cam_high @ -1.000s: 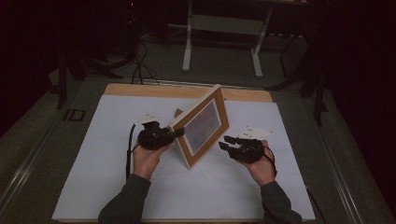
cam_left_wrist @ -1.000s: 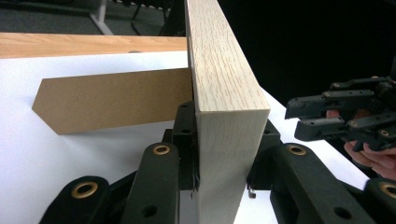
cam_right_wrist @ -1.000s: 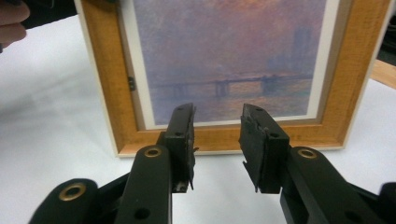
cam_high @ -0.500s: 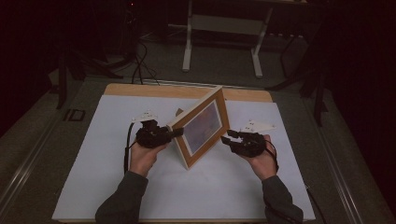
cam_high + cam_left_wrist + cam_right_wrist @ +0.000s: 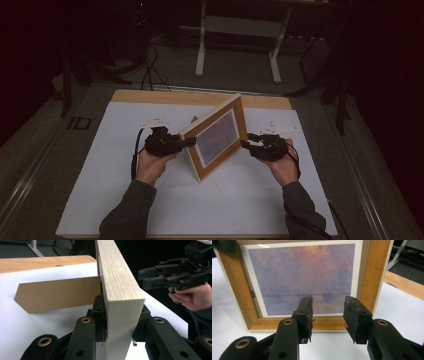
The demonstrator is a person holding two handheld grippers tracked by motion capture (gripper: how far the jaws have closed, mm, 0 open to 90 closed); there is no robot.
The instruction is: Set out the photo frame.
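A wooden picture frame (image 5: 215, 137) with a hazy purple and orange print stands upright on the white sheet, propped by its brown card stand (image 5: 57, 296). My left gripper (image 5: 187, 142) is shut on the frame's left side edge (image 5: 117, 277), with a pad on each face. My right gripper (image 5: 247, 141) hovers just off the frame's right edge, apart from it. In the right gripper view the right gripper (image 5: 328, 312) faces the print (image 5: 302, 277). Its jaws have just been opening and nothing is between them. The left gripper view shows the right gripper (image 5: 147, 277) beyond the frame.
A white sheet (image 5: 125, 200) covers the table, and a strip of bare wood (image 5: 150, 96) runs along the far edge. Beyond the table, on the dark floor, are a white table stand (image 5: 202, 50) and cables (image 5: 150, 65).
The right gripper has drawn a little to the right and farther from the frame's lower edge, and its jaws stand wider. The left gripper and the frame have stayed put.
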